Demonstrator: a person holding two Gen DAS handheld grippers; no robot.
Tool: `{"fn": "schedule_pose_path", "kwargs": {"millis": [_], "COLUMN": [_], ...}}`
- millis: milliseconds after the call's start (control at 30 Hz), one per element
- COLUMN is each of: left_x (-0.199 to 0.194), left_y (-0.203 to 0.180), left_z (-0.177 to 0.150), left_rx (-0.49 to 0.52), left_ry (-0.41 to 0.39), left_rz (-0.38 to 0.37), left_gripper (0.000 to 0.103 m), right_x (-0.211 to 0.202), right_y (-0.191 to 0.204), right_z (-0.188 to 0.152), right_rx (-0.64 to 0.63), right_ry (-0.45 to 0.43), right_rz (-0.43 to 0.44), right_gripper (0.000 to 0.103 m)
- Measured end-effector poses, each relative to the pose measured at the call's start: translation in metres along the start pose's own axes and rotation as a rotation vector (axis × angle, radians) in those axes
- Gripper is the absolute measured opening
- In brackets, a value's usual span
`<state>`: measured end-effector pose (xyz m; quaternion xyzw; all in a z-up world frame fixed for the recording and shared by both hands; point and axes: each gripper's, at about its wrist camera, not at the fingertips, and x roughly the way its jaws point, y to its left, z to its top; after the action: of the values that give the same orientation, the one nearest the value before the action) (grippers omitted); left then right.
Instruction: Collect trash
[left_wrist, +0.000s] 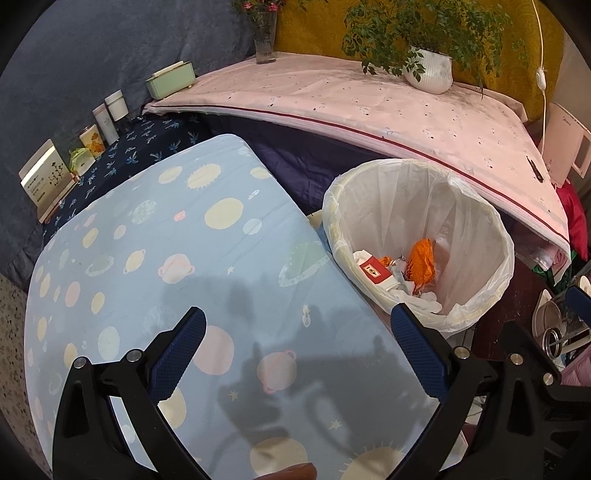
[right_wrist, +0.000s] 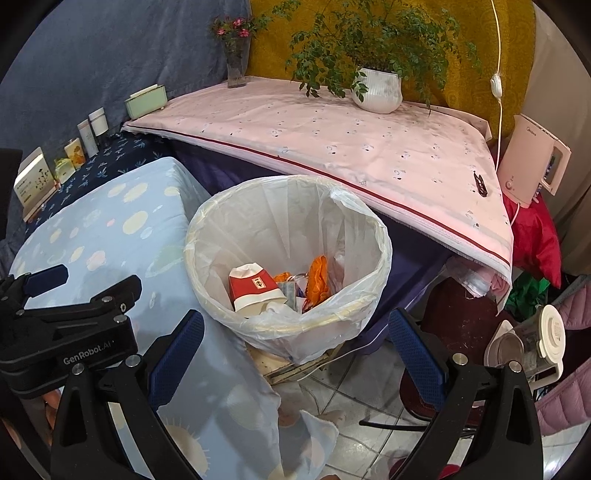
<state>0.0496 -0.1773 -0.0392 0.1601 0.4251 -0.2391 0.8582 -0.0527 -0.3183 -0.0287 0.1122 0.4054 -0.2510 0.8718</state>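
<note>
Both claws, left claw (left_wrist: 297, 360) and right claw (right_wrist: 295, 363), were seen spread wide, empty. Trash (red-white carton (right_wrist: 253, 290), orange wrapper (right_wrist: 319, 277)) lay inside the lined bin (right_wrist: 382, 236). No loose trash was seen on the planet-print bench (left_wrist: 155, 236); wider scanning was judged advisable before reaching.

Potted plant (right_wrist: 376, 90) on pink tablecloth (right_wrist: 332, 136)

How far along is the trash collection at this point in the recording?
Looks largely done: the lined bin already holds a red-and-white carton, an orange wrapper and other scraps. Nothing is in hand: the left gripper and right gripper are both open and empty. No loose trash shows on the blue planet-print cover or the pink cloth, so little seems left.
</note>
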Motion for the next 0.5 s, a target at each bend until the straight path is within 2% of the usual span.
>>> {"fn": "schedule_pose_path", "kwargs": {"millis": [500], "left_x": [0.011], "left_y": [0.001], "left_z": [0.003], "left_rx": [-0.003], "left_ry": [0.021], "left_rz": [0.002], "left_gripper": [0.096], "right_x": [0.009], "right_y": [-0.002], "right_z": [0.003], "right_rx": [-0.002], "right_ry": [0.011], "right_rz": [-0.019], "right_gripper": [0.096]}}
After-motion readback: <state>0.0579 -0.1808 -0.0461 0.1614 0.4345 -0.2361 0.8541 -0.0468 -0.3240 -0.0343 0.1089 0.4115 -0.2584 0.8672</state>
